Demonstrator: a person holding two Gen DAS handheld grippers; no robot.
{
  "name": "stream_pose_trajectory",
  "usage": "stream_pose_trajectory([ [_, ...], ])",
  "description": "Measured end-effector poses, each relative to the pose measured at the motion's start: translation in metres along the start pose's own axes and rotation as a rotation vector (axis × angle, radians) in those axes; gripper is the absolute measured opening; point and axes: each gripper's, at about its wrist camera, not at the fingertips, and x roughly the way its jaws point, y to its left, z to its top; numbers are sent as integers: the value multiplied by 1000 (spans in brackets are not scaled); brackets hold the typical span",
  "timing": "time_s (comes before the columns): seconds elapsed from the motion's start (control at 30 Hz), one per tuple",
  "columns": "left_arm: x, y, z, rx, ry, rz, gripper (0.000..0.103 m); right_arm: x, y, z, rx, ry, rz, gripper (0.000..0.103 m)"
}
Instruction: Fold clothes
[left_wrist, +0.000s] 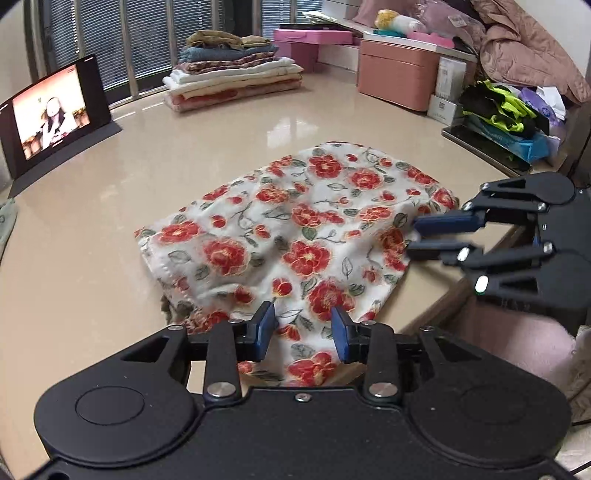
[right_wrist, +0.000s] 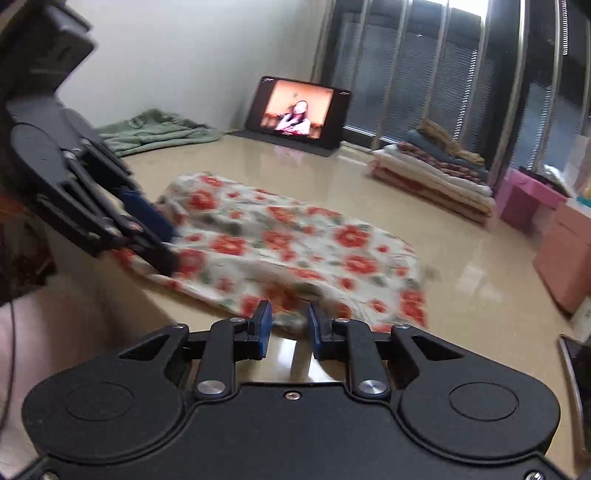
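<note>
A white cloth with red flowers (left_wrist: 295, 236) lies folded on the beige table (left_wrist: 221, 122), its near edge hanging over the table's front. My left gripper (left_wrist: 303, 332) is open, its blue pads on either side of the cloth's near edge. My right gripper (right_wrist: 288, 325) is open at the cloth's right edge (right_wrist: 295, 251); the view is blurred. In the left wrist view the right gripper (left_wrist: 417, 236) sits at the cloth's right corner. In the right wrist view the left gripper (right_wrist: 159, 236) is over the cloth's left end.
A stack of folded clothes (left_wrist: 232, 70) lies at the far side. A tablet (left_wrist: 51, 110) playing video stands at far left. Pink boxes (left_wrist: 399, 74) and a pile of clothes (left_wrist: 506, 107) stand at right. A green garment (right_wrist: 155, 129) lies at the back left.
</note>
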Motion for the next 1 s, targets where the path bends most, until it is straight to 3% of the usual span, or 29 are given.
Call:
stream_pose_trajectory([
  [0.27,-1,2,-2,8,-5,-14,34,-11,-63,-13,229,36,-67,22],
  [0.43,0,2,-1,17,-2,-17,34,-32,-70,-13,396,-78,-29,26],
  [0.53,0,2,-1,17,-1,-16,34,-35,-55,1,370,-160,35,26],
  [0.67,0,3,-2,25,-1,-20,35,-7,-32,13,267,-119,64,26],
  [0.8,1,6,-1,33,3,-28,35,17,-25,11,193,-49,-38,25],
  [0.9,1,9,-1,42,7,-39,35,20,-36,5,230,-16,-101,28],
  [1.0,2,13,1,69,18,-59,35,15,-51,-2,339,6,-78,31],
])
